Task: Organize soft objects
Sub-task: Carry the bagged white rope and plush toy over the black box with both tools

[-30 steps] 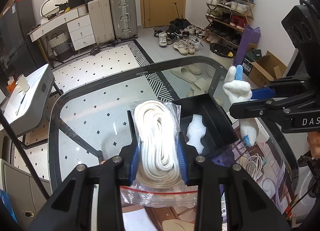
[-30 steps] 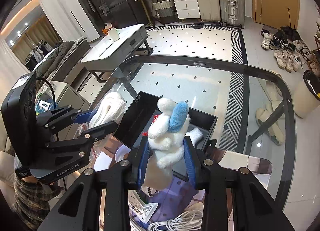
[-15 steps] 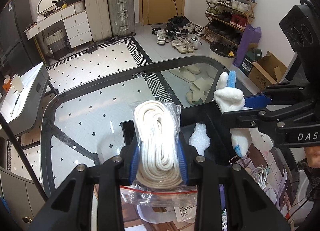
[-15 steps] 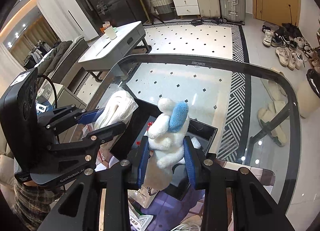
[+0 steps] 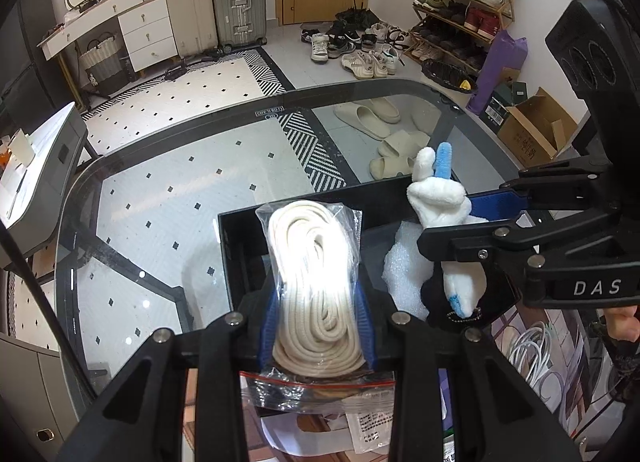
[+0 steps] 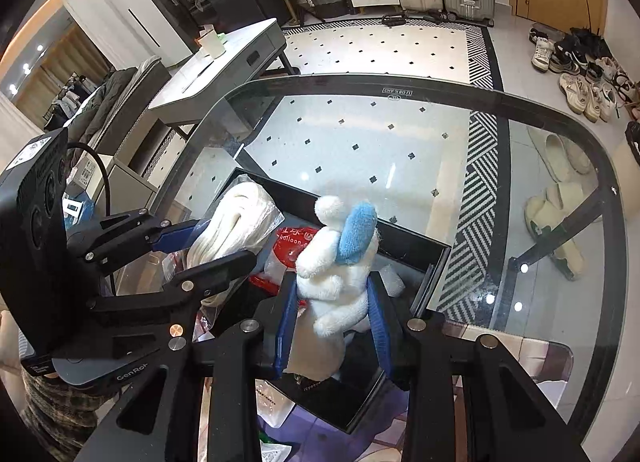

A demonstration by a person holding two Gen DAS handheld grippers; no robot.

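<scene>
White rope bag (image 5: 316, 282) clamped in left gripper (image 5: 316, 302), plush toy (image 6: 336, 274) clamped in right gripper (image 6: 332, 318); both over black box (image 5: 240, 246). Drop-off step, I reckon: lower, then release inside.

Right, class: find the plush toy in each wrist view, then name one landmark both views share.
Left wrist: the plush toy is right of centre, clamped in the right gripper above the black box.
Right wrist: the plush toy is at centre, between this gripper's blue pads.
Shared landmark: the black box on the glass table.
</scene>
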